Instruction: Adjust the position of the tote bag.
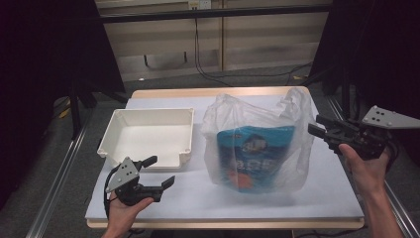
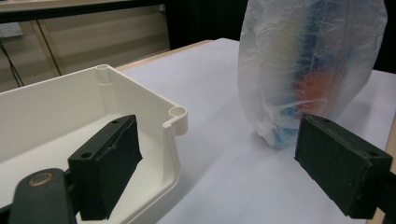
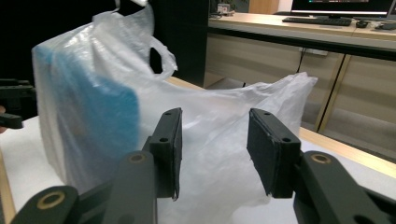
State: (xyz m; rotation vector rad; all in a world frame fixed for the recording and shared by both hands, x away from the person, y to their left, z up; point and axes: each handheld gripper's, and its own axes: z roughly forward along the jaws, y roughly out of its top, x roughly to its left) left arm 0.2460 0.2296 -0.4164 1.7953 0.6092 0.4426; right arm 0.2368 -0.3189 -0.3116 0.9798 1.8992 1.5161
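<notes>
Approach stage: both grippers stand off a translucent plastic bag [image 1: 257, 144] holding a blue snack packet [image 1: 255, 156], upright at the middle of the counter [image 1: 163, 198]. The right gripper [image 1: 322, 131], at the bag's right edge, has its fingers partly apart with nothing pressed between them. The left gripper [image 1: 161, 171], near left beside a white tray [image 1: 143, 131], has its fingers spread wide and empty. The next move likely calls for closing on the bag film.
</notes>
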